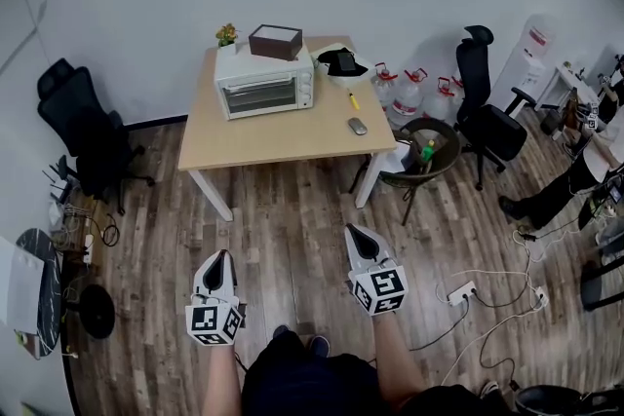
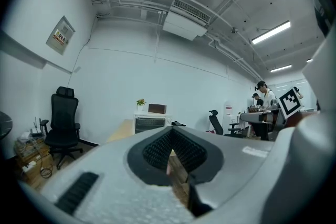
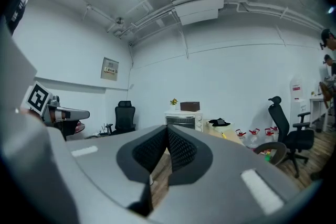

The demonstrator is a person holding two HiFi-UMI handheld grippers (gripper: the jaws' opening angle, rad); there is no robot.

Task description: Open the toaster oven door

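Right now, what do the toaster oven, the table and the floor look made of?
Toaster oven: white painted metal by its look, matte casing; door pane dark, likely glass. Table: pale wood or wood-look laminate top, smooth; white legs, material unclear. Floor: brown wood-grain planks, visible seams; real wood or laminate, cannot tell.

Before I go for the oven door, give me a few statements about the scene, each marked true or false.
1. The door of the toaster oven is shut. True.
2. A brown box sits on top of the toaster oven. True.
3. The right tool is gripping the door handle. False: it hangs over the floor, well apart from the table, with its jaws together on nothing.
4. The toaster oven stands on the floor. False: it stands on the table.
5. The left tool has its jaws together and holds nothing. True.
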